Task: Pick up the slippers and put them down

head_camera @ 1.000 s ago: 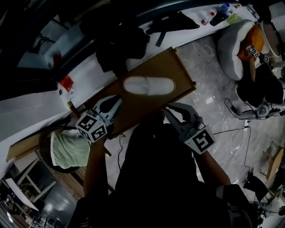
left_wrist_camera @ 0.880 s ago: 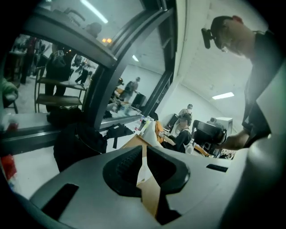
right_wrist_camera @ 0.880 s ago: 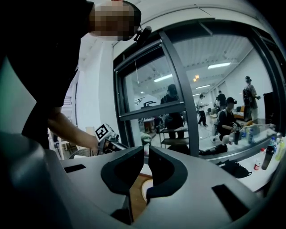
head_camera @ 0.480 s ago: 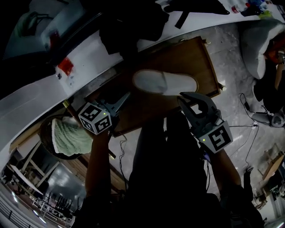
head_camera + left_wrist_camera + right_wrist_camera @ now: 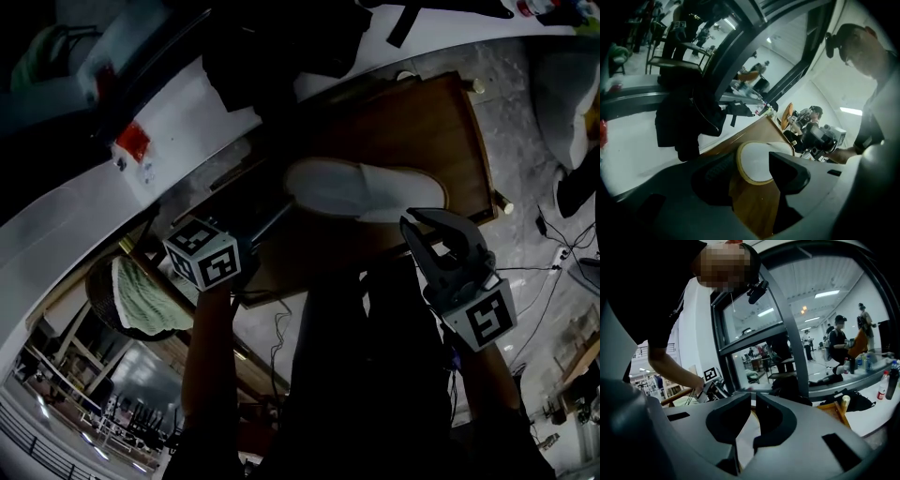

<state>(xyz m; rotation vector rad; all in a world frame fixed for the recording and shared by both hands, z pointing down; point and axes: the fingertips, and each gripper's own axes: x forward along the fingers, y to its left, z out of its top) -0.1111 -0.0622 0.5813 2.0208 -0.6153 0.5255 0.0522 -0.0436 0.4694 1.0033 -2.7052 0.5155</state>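
Observation:
A white slipper (image 5: 361, 190) lies flat on a brown wooden board (image 5: 436, 117). My left gripper (image 5: 279, 217) reaches in from the lower left, and its jaws have just been opening. In the left gripper view they stand wide apart around the slipper's rounded end (image 5: 757, 161) without pressing on it; the left gripper (image 5: 752, 171) is open. My right gripper (image 5: 419, 225) hovers at the slipper's other end. In the right gripper view, the right gripper (image 5: 753, 401) has its tips almost together, with the white slipper (image 5: 746, 439) just beyond them.
A dark garment (image 5: 272, 56) lies on the white ledge (image 5: 75, 216) behind the board. A round basket holding green cloth (image 5: 141, 295) sits at the lower left. Cables (image 5: 553, 267) trail over the marble floor at right. People stand far off in both gripper views.
Both grippers have come down and closer to the slipper. The left jaws, together a second ago, now stand wide around the slipper's end. The slipper has not moved on the board.

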